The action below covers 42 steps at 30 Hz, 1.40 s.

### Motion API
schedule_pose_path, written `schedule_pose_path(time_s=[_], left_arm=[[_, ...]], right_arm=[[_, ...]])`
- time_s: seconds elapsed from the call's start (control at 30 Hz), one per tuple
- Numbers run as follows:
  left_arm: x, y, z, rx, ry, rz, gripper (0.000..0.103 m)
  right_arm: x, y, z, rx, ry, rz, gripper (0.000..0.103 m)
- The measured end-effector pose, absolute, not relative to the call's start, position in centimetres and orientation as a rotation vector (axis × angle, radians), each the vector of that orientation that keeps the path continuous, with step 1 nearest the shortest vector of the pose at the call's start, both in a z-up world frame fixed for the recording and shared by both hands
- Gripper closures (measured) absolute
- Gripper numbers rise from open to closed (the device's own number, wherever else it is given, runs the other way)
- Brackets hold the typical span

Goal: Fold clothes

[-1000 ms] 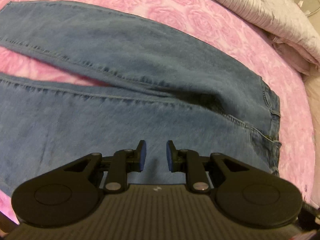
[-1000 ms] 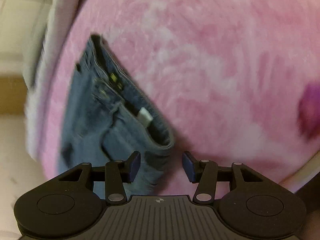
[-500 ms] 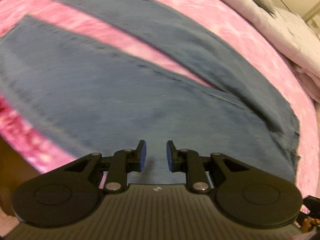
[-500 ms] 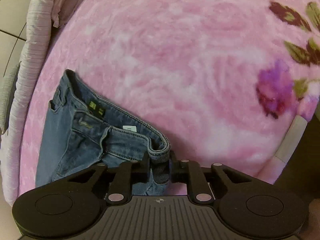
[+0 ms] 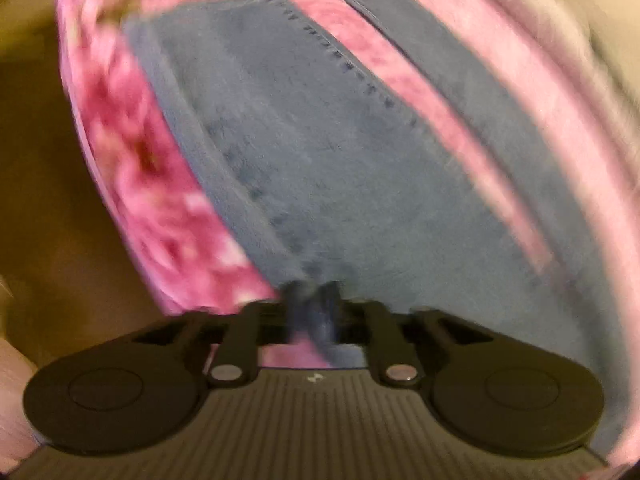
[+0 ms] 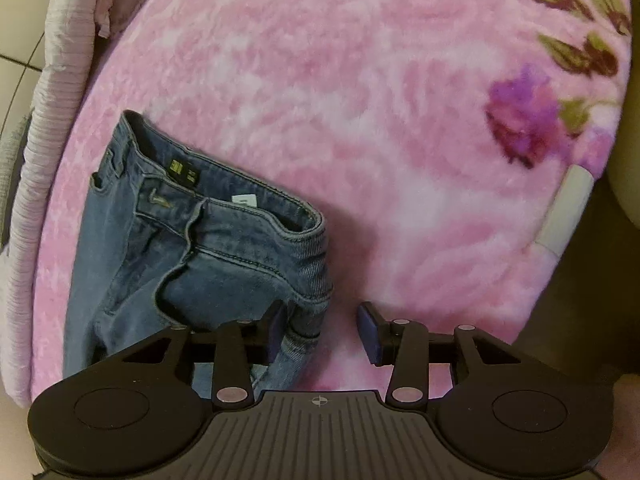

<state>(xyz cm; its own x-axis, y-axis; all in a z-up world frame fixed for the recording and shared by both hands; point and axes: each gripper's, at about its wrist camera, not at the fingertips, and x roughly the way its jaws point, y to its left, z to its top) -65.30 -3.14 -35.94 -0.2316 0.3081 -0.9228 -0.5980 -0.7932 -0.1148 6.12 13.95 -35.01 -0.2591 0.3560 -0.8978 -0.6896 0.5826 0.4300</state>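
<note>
Blue jeans lie on a pink flowered blanket. In the blurred left wrist view both legs [image 5: 320, 128] stretch away from me, and my left gripper [image 5: 312, 300] is shut on the near edge of one leg at the blanket's edge. In the right wrist view the waistband end [image 6: 224, 232] lies at lower left with its fly open and labels showing. My right gripper [image 6: 324, 328] is open, with the waistband corner lying against its left finger [image 6: 276, 328] and the right finger over bare blanket.
The pink blanket [image 6: 360, 100] covers the bed; its edge drops off at the right [image 6: 568, 208] and, in the left wrist view, at the left [image 5: 132, 184]. A pale ribbed quilt [image 6: 52, 92] lies bunched along the far left.
My left gripper swung to the jeans' leg edge and shut on it. My right gripper shut on the waistband corner half a second ago and has now opened, letting it go.
</note>
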Motion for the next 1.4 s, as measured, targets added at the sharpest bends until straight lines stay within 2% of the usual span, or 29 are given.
schedule_pose_path(time_s=[0.07,0.1,0.17,0.27,0.33,0.4,0.53,0.67,0.77,0.97,1.1,1.23,1.4], left_arm=[[-64.7,-2.5,-35.0,-1.288,0.642,2.150,0.100],[-64.8,-2.4,-34.5,-1.258,0.708,2.173,0.100],[-65.5,-2.9,-33.3,-1.363,0.584,2.156,0.094],[-63.9,-2.5,-31.6,-1.384,0.436,2.085,0.087],[-60.9,-0.7,-31.4,-1.324,0.473,2.016,0.085],[-58.0,1.0,-32.1,-1.290,0.498,1.937,0.085],[-53.8,2.9,-34.9,-1.243,0.613,1.809,0.083],[-52.3,2.3,-36.4,-1.198,0.724,1.773,0.080],[-52.9,2.2,-35.4,-1.294,0.758,1.767,0.082],[-50.5,2.8,-30.7,-1.263,0.826,1.615,0.082],[-48.9,3.8,-27.6,-1.205,0.782,1.548,0.080],[-47.5,4.9,-25.2,-1.178,0.813,1.535,0.080],[-45.5,4.8,-22.3,-1.173,0.820,1.553,0.080]], right_arm=[[5.7,14.7,-34.5,-0.388,1.490,1.010,0.061],[5.5,15.0,-33.9,-0.442,1.454,1.009,0.060],[4.9,15.8,-32.7,-0.548,1.378,1.004,0.060],[2.4,16.4,-29.8,-0.705,1.125,1.011,0.060],[0.8,16.6,-28.5,-0.698,1.029,1.126,0.060],[-0.6,16.9,-28.4,-0.703,1.021,1.255,0.060],[-3.7,16.7,-30.4,-0.772,0.946,1.436,0.060],[-4.1,15.7,-34.0,-0.917,0.949,1.423,0.061],[-4.0,14.6,-33.4,-0.928,0.942,1.408,0.060],[-4.6,13.1,-29.4,-0.878,1.084,1.343,0.060],[-5.6,13.3,-26.5,-0.816,1.074,1.392,0.060],[-6.5,13.5,-23.6,-0.755,1.062,1.440,0.060],[-9.0,13.2,-20.6,-0.866,1.037,1.512,0.060]])
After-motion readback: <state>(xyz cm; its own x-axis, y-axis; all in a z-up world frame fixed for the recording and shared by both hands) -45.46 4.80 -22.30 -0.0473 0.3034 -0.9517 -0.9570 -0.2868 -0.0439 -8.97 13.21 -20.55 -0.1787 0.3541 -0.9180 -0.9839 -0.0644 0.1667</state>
